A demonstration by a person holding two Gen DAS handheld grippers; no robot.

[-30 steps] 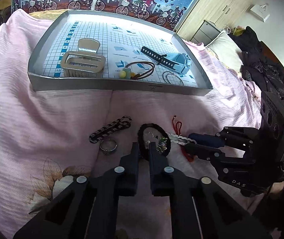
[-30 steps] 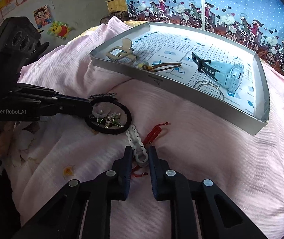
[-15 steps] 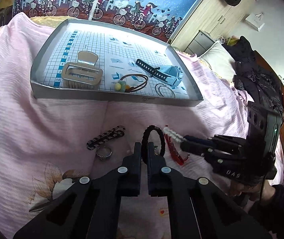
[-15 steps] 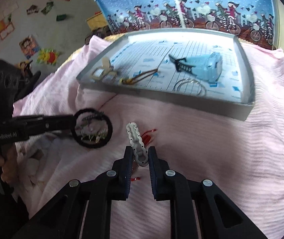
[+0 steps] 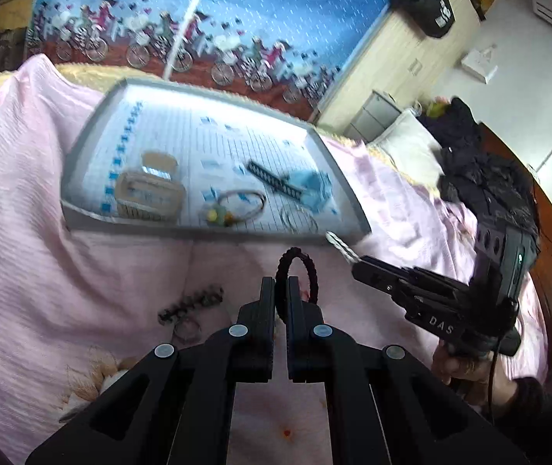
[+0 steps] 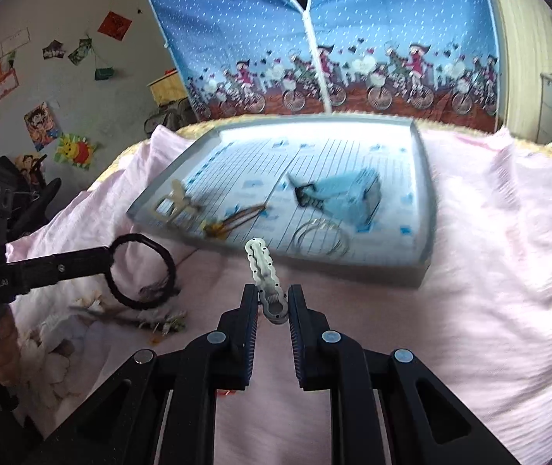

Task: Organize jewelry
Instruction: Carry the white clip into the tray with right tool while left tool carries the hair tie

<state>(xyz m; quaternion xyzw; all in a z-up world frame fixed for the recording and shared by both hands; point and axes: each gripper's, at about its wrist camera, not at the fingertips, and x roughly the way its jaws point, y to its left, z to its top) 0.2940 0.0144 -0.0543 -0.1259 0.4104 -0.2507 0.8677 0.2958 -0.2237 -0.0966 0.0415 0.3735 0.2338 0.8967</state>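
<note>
Pink bedding carries a tray (image 6: 425,209) as the left gripper (image 5: 281,290) pinches a black hair tie (image 5: 298,267) and the right gripper (image 6: 272,302) clamps a white clip (image 6: 264,271), both best released low over the tray's near edge.

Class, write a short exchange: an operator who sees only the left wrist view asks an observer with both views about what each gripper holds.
Operator: What's the white bit at the right gripper?
Observer: A wavy white hair clip, pinched at its spring end.
Operator: My black band looks edge-on.
Observer: It's a full open ring, held at its rim by the left gripper.
</note>
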